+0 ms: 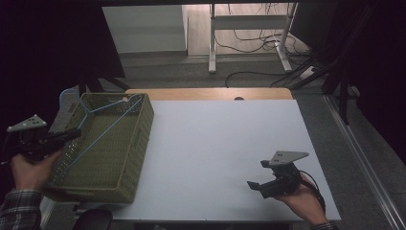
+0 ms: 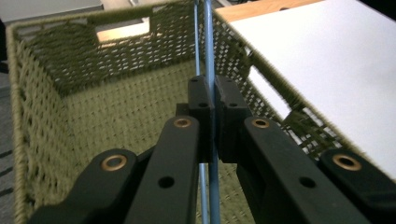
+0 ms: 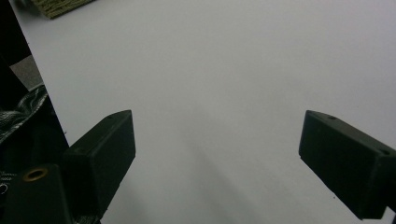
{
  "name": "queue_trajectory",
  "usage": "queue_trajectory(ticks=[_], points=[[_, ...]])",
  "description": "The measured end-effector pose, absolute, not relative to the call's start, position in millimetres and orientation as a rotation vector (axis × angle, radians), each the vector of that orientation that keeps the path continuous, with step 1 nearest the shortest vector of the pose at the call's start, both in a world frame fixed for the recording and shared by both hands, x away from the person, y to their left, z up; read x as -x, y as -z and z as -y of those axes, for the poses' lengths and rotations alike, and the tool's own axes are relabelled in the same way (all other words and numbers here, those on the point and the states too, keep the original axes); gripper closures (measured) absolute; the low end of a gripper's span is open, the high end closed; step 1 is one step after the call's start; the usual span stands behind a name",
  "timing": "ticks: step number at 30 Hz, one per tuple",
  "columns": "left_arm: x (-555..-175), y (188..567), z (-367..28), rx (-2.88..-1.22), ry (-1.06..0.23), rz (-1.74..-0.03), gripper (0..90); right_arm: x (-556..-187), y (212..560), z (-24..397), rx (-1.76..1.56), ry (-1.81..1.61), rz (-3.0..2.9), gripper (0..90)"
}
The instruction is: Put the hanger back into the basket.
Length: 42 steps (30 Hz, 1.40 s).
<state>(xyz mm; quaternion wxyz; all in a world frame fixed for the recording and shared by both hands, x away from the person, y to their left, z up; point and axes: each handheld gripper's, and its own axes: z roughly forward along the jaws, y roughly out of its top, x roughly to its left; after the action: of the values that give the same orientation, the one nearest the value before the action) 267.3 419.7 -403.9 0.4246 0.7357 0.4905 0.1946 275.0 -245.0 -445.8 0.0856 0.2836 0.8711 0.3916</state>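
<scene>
A green woven basket stands at the left edge of the white table. A light blue wire hanger lies slanted across its inside, its hook end toward the far rim. My left gripper reaches over the basket's left wall and is shut on the hanger's thin blue wire, which runs up between the closed jaws in the left gripper view. My right gripper rests low over the table's near right part, open, with bare white table between its fingers.
A wooden strip borders the table's far edge. Beyond it are grey floor, a white desk frame and loose cables. A pale blue object leans outside the basket's left wall. A dark round thing sits below the table's near edge.
</scene>
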Motion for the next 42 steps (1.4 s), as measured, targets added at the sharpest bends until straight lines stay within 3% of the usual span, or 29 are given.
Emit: queue_trajectory(ticks=[14, 17, 18, 20, 22, 26, 29, 35, 42], points=[[-288.1, 447.3, -419.9, -1.907, -0.401, -1.304, 86.9, -275.3, 448.7, 244.8, -0.846, -1.157, -2.609, 10.4], [-289.7, 448.4, -418.3, -1.923, -0.438, -1.322, 84.9, -275.2, 449.8, 244.6, -0.844, -1.154, -2.611, 10.4], [-288.9, 447.0, -419.0, -1.905, -0.454, -1.327, 77.7, -274.7, 449.9, 244.5, -0.846, -1.151, -2.613, 10.4], [-286.7, 443.8, -421.8, -1.870, -0.474, -1.338, 71.7, -274.0, 450.6, 244.9, -0.849, -1.153, -2.613, 10.3], [-284.2, 441.4, -422.2, -1.859, -0.501, -1.354, 56.8, -273.8, 451.2, 245.9, -0.851, -1.153, -2.610, 10.2], [-278.0, 437.0, -417.7, -1.848, -0.518, -1.347, 36.8, -271.1, 452.4, 247.3, -0.877, -1.162, -2.590, 9.3], [-272.3, 432.3, -410.9, -1.817, -0.487, -1.316, 27.3, -266.8, 453.3, 247.5, -0.885, -1.158, -2.576, 7.2], [-260.7, 421.6, -383.3, -1.818, -0.453, -1.253, 13.7, -255.9, 452.8, 247.8, -0.909, -1.151, -2.546, 5.0], [-242.0, 408.7, -341.7, -1.827, -0.404, -1.130, 6.6, -245.9, 450.4, 250.7, -0.932, -1.147, -2.513, 2.5]])
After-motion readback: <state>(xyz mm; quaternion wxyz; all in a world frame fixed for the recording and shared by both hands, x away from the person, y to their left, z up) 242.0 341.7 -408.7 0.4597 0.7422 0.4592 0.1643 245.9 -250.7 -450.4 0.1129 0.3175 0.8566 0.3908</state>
